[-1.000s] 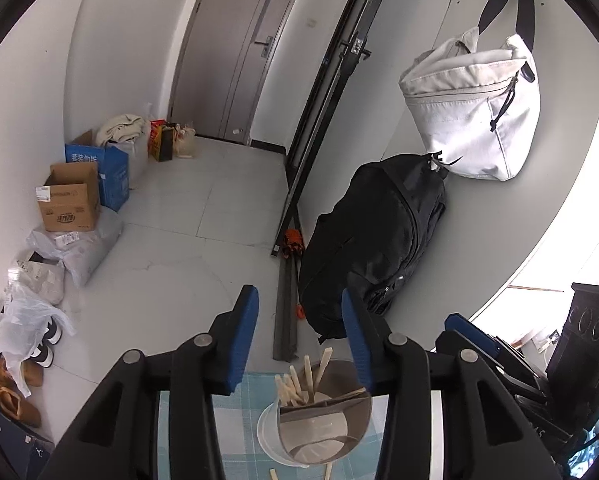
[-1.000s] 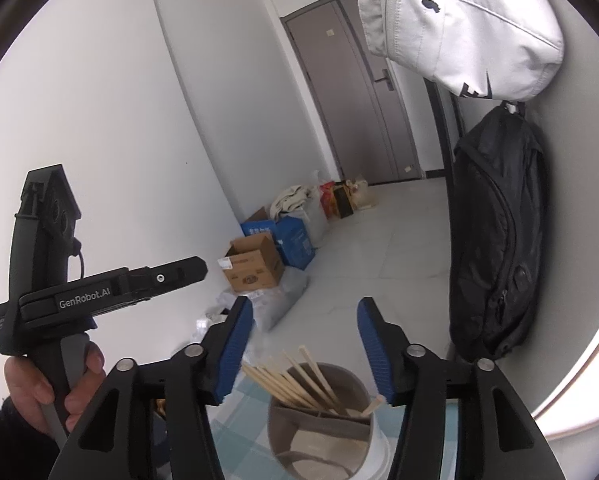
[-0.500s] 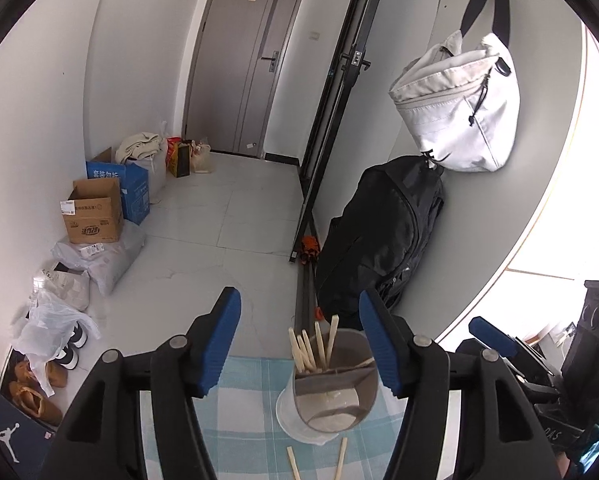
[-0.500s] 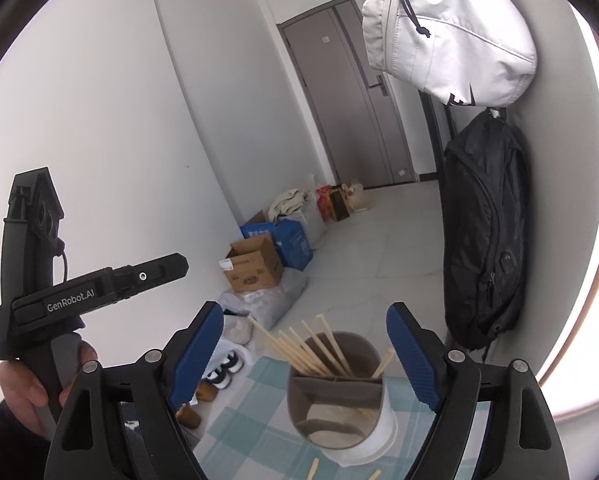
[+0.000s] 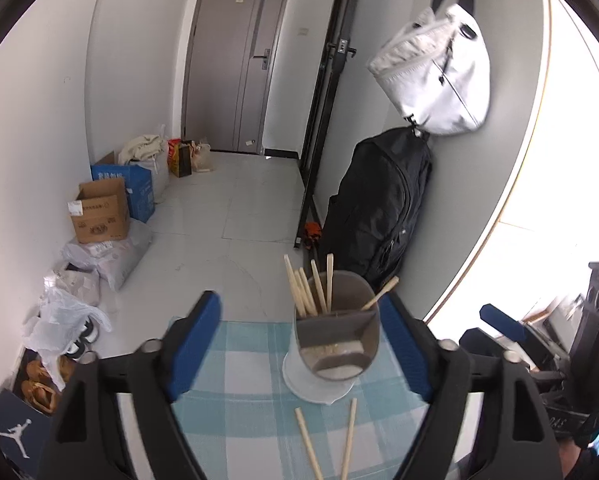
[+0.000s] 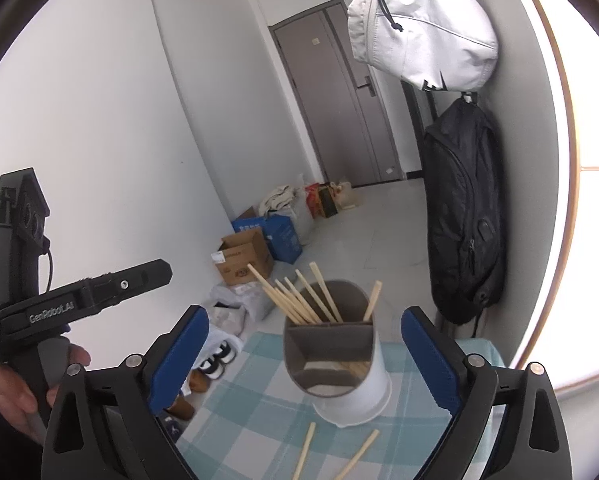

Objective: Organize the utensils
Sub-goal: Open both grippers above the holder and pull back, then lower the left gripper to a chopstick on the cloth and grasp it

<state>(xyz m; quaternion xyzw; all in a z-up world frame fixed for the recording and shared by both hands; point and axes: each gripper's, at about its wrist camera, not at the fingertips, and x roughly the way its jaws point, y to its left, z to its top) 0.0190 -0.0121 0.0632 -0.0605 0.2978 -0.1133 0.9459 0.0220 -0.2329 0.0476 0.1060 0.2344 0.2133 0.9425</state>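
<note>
Chopsticks (image 6: 299,298) stand bunched in the holder's (image 6: 339,372) far compartment on the checked bench (image 6: 243,408), two more (image 5: 331,444) lying loose just before it, while the left tool (image 5: 299,344) and right tool (image 6: 305,360), both released, have just been opening, nothing gripped.

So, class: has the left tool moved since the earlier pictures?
Yes. The left tool has drawn back from the utensil holder: more checked cloth shows, and its jaws have just been opening, empty.

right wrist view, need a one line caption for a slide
Open right gripper faces a utensil holder of chopsticks on a checked cloth, two loose chopsticks in front.
</note>
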